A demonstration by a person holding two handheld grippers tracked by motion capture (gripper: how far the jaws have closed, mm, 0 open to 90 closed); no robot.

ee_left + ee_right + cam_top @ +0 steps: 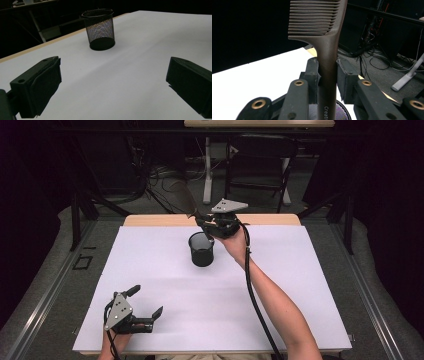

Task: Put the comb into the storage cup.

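Note:
A black mesh cup stands upright on the white table cover, toward the back middle. Just behind and above it my right gripper is shut on the handle of a dark brown comb, whose teeth point up and away to the back left. In the right gripper view the comb rises between the jaws of the right gripper, and the cup's rim lies directly under the handle. My left gripper rests at the front left, open and holding nothing. From the left gripper, the cup is straight ahead.
The table's wooden back edge runs right behind the cup. Beyond it are a folding chair, a white table leg and cables on the floor. A cable trails from the right gripper along the forearm.

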